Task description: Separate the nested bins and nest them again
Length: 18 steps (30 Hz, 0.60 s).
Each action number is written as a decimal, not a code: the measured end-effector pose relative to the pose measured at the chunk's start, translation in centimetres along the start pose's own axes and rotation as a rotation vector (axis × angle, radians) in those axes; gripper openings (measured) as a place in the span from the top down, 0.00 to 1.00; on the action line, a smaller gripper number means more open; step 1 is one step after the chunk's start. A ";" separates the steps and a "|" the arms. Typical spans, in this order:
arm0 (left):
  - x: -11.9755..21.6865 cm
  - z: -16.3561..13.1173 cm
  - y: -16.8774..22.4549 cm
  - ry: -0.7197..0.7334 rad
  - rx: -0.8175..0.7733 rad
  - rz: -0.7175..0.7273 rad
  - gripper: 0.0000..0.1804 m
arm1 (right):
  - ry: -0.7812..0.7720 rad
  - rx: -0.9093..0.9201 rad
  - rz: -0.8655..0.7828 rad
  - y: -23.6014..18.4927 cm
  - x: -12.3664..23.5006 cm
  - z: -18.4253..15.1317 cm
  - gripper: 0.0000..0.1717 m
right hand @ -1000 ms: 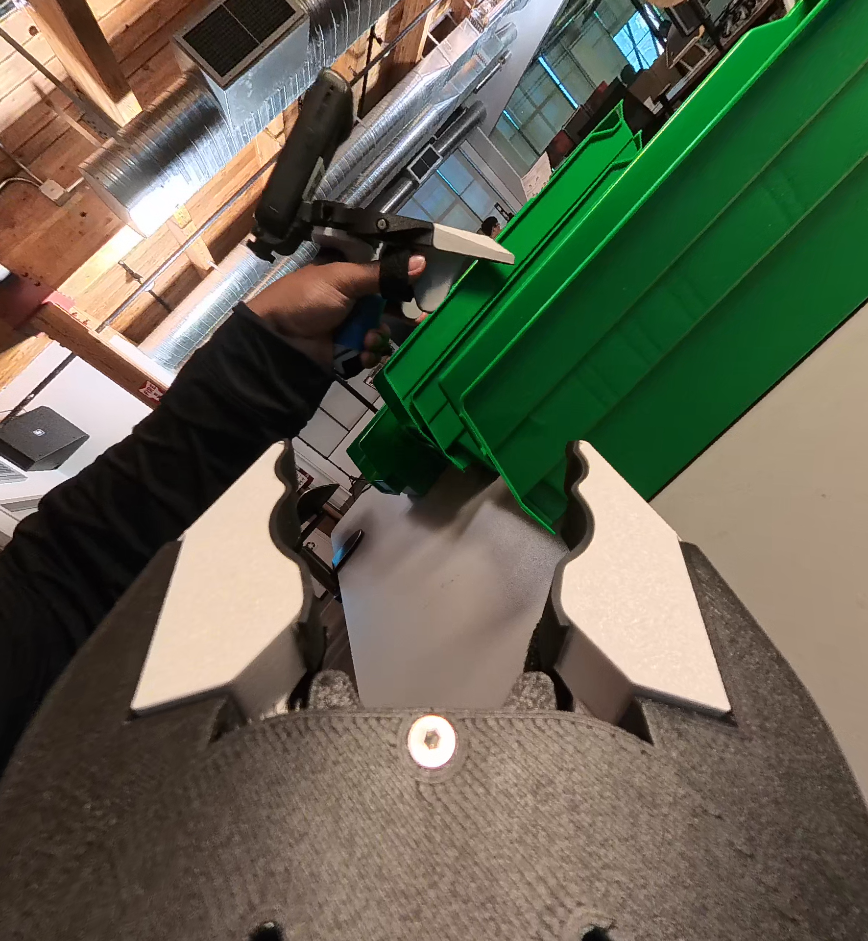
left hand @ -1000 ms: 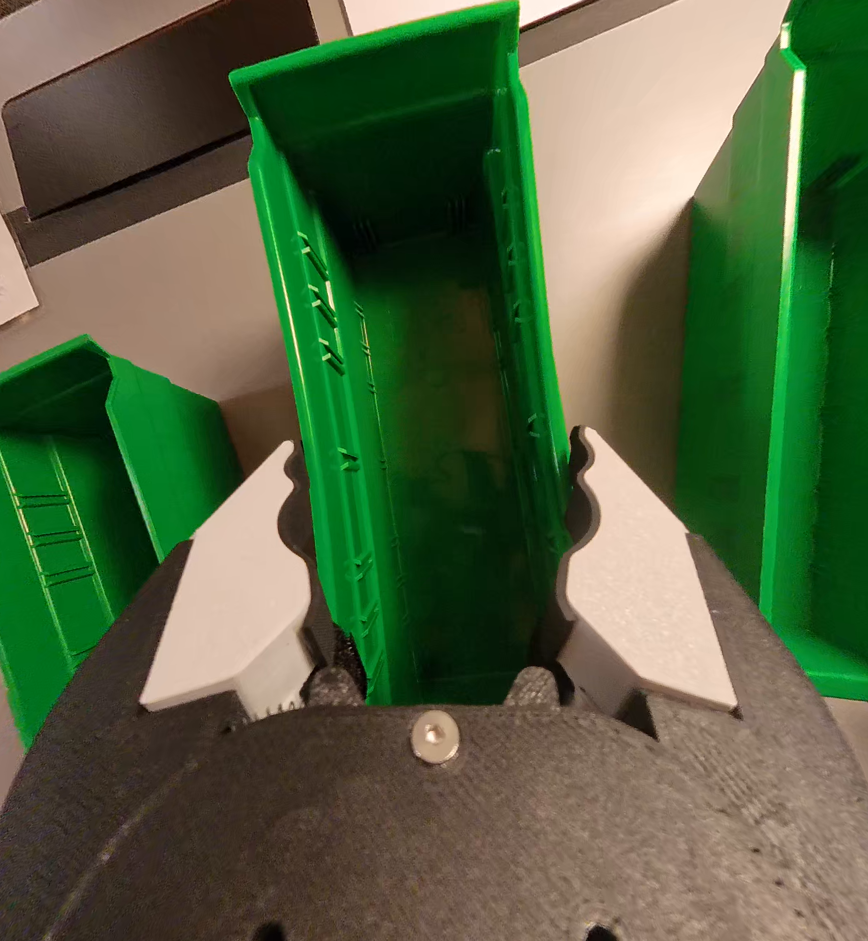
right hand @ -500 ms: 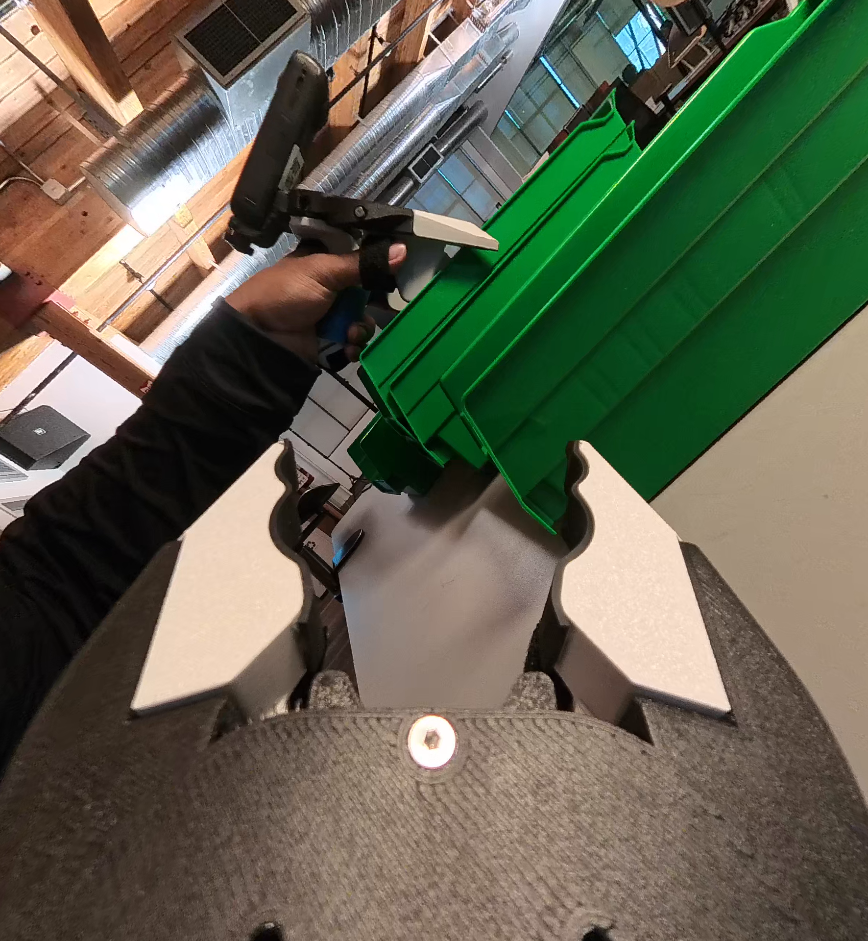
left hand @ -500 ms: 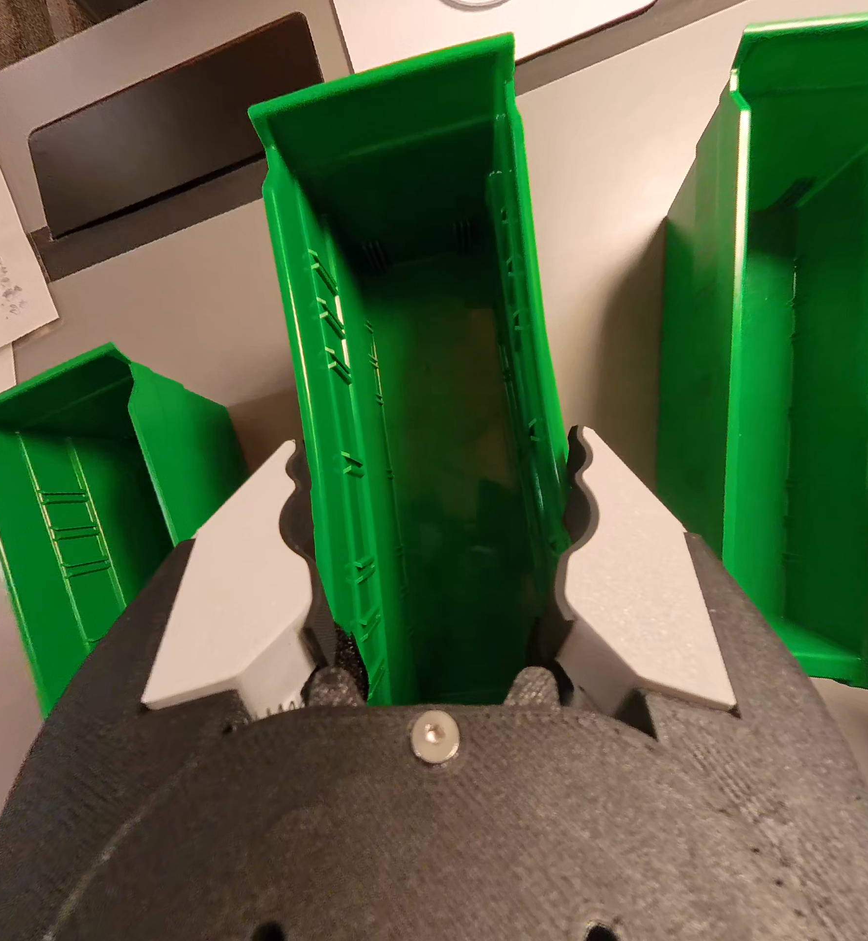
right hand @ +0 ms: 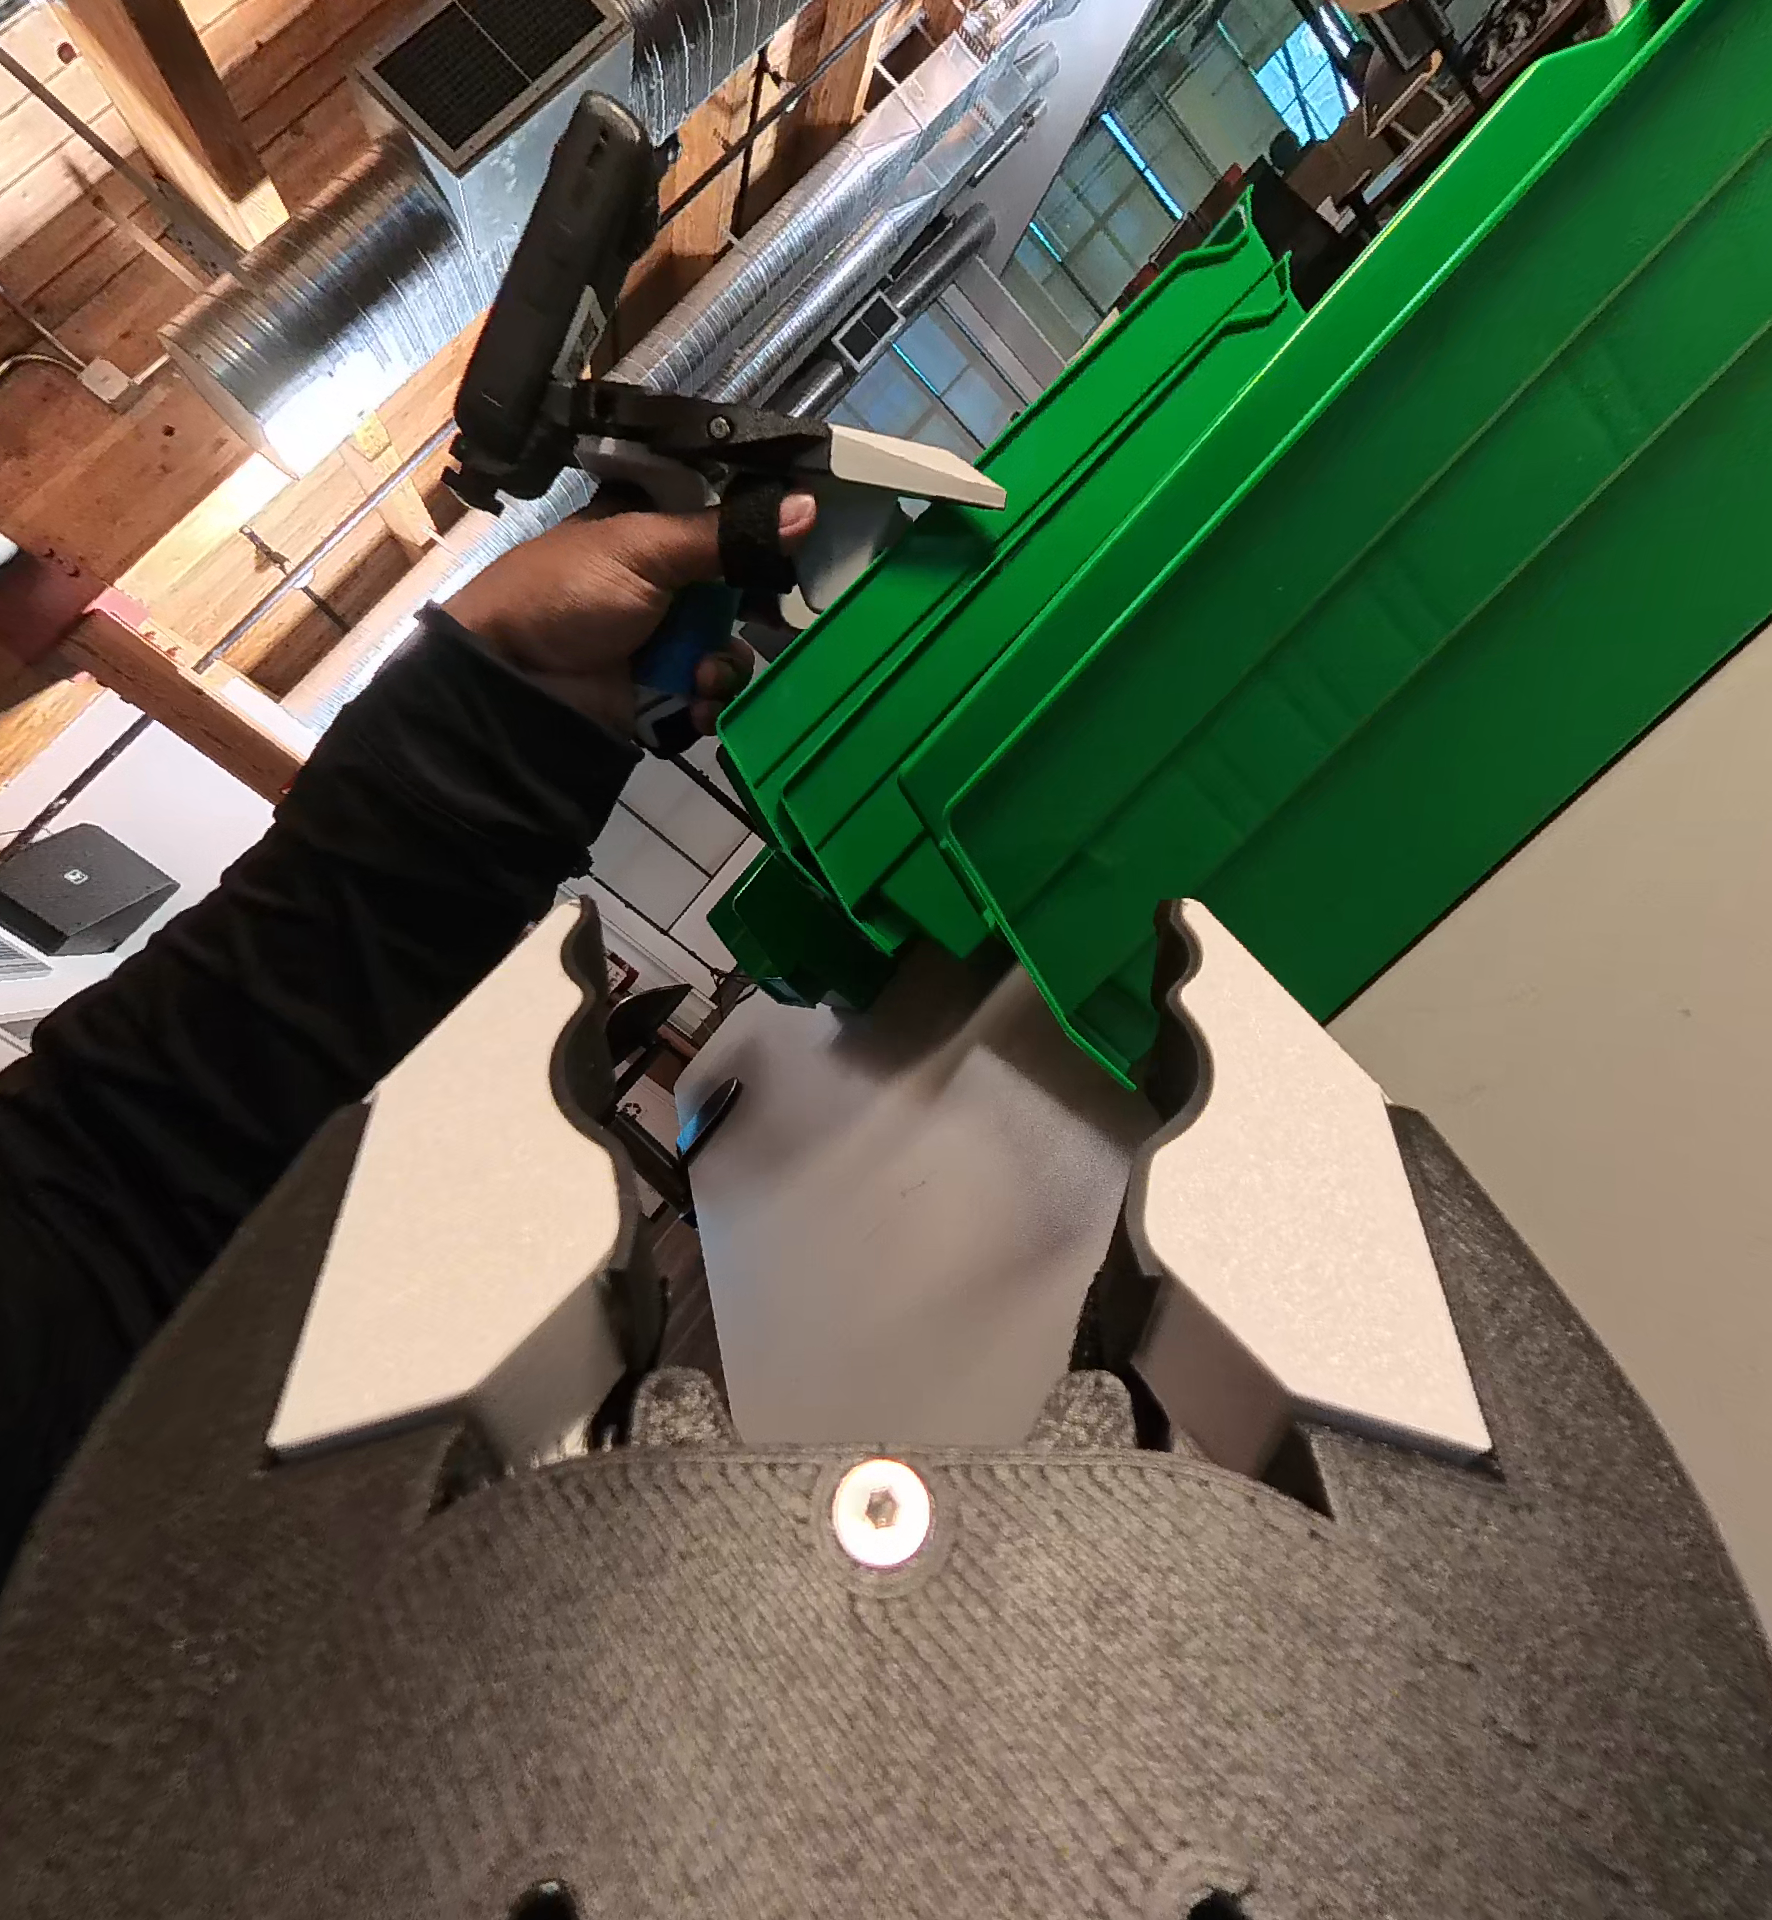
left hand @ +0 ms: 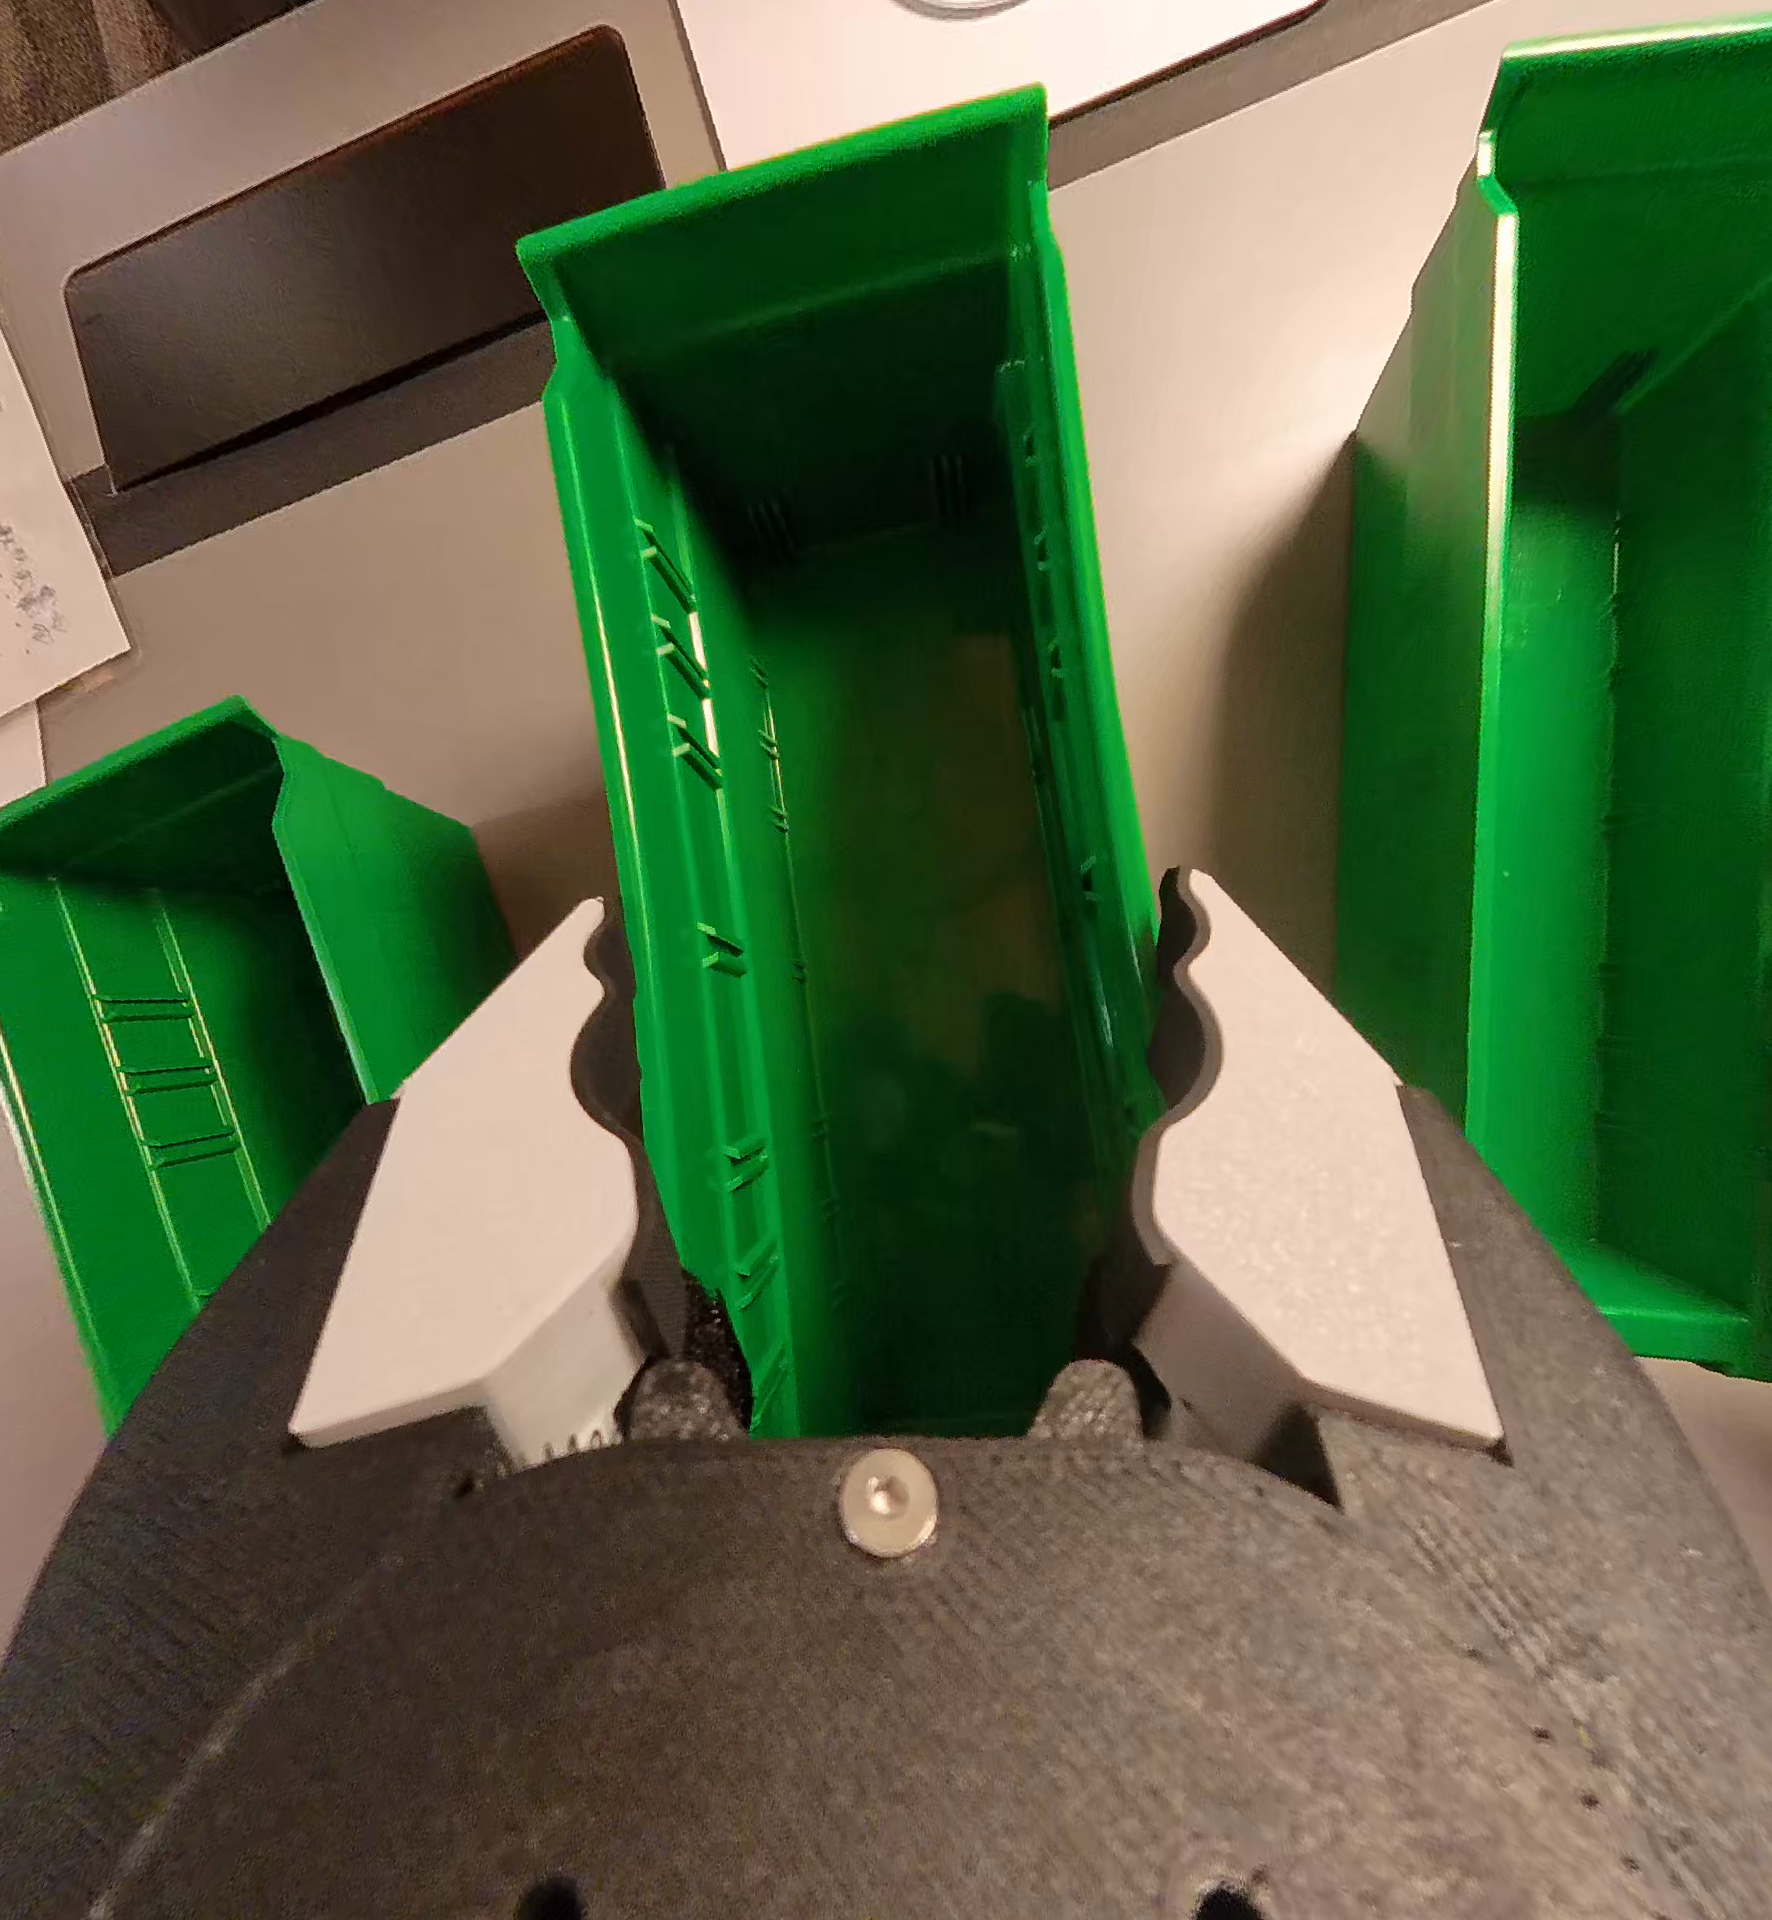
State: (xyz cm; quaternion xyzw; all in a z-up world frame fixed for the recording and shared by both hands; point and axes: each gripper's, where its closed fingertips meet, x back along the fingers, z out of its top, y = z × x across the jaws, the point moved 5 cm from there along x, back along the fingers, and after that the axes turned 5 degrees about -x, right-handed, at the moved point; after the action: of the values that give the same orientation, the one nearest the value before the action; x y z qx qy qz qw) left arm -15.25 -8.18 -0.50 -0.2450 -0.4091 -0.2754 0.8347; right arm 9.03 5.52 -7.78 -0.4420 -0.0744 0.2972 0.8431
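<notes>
Converted loft workshop: timber ceiling beams (right hand: 165, 125), exposed silver ducting (right hand: 342, 301), tall gridded windows (right hand: 923, 384), pale worktable (right hand: 1640, 1143).

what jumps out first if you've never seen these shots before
The bright green bins: a narrow green bin fills the left gripper, with a small bin to its left and a large bin to its right. In the right wrist view, a hand raises that gripper under wooden ceiling beams.
</notes>
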 end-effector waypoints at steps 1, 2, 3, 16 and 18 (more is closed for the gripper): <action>0.0 0.0 0.0 -0.002 0.000 -0.001 0.44 | 0.000 0.000 0.000 0.0 0.0 0.0 0.39; -0.1 0.0 0.0 -0.003 -0.001 -0.001 0.44 | -0.001 0.001 0.000 0.0 0.0 0.0 0.39; -0.1 -0.1 -0.1 -0.004 -0.001 -0.001 0.44 | 0.000 0.001 0.000 0.0 0.0 0.0 0.39; -0.3 -0.1 -0.1 -0.008 0.006 -0.021 0.45 | -0.001 -0.002 0.002 0.0 0.0 0.0 0.39; -0.3 -0.1 -0.1 -0.009 0.004 -0.023 0.45 | -0.001 -0.002 0.002 0.0 0.0 0.0 0.39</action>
State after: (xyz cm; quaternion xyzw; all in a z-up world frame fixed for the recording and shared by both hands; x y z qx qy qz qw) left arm -15.40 -8.19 -0.80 -0.2398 -0.4161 -0.2833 0.8301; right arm 9.02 5.53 -7.78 -0.4429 -0.0746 0.2981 0.8423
